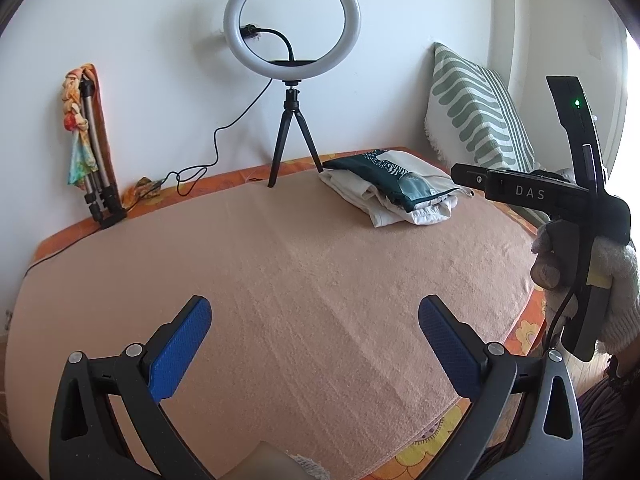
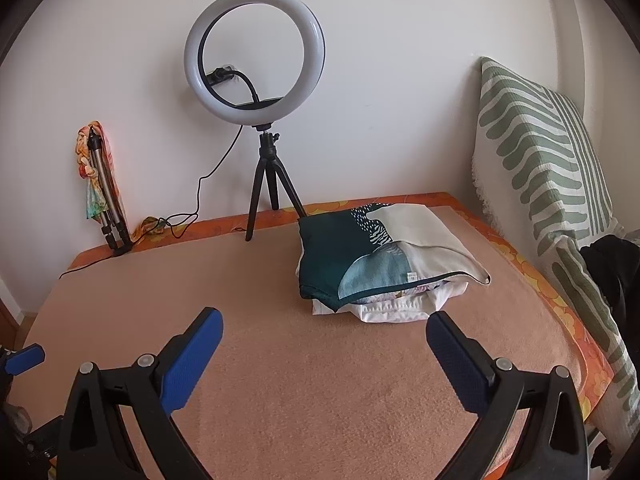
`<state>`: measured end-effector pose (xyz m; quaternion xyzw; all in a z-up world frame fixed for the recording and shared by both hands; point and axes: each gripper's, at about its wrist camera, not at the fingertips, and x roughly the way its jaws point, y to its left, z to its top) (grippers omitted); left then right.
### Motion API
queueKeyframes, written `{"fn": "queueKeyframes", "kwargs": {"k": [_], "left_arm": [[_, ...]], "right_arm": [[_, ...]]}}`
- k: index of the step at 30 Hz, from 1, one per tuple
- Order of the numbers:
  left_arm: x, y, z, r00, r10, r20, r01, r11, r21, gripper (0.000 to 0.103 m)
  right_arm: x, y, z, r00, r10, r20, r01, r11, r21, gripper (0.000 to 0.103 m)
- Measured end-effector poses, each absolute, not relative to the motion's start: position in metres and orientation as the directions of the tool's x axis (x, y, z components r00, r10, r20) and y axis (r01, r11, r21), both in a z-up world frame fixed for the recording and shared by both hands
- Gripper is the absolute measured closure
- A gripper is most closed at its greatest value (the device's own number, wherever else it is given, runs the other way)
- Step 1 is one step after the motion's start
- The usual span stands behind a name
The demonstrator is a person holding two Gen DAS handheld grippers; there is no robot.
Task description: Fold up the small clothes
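1. The left claw (image 1: 315,312) hangs released above a bed covered by a peach towel (image 1: 280,280), its blue-padded fingers spread wide and grasping nothing.
2. The right claw (image 2: 324,330) is likewise released over the same towel, jaws apart and empty, with the stack of folded clothes (image 2: 384,264) just beyond its fingertips.
3. The stack sits toward the far right of the bed: a dark teal and cream patterned piece on top, white garments beneath.
4. In the left wrist view, the person's gloved right hand (image 1: 592,280) grips the black handle of the other tool at the right edge.
5. A ring light (image 2: 255,56) on a small black tripod stands at the bed's far edge against the white wall, just left of the stack.
6. A green-and-white striped cushion (image 2: 548,168) leans at the right; a folded tripod (image 2: 106,204) draped with colourful cloth leans at the left.
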<state>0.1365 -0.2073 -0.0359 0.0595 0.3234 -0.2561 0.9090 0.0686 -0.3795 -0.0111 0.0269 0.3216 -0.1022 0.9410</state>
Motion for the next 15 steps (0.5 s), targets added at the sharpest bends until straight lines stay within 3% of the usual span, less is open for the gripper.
{"fn": "queueKeyframes", "kwargs": {"k": [15], "left_arm": [[0.1343,-0.2073,-0.031,0.671,-0.429,-0.605,0.506,0.861,-0.05,0.0]], "right_arm": [[0.0703,-0.3819,-0.0114,0.773,-0.176,-0.609,0.212,0.977,-0.014,0.0]]}}
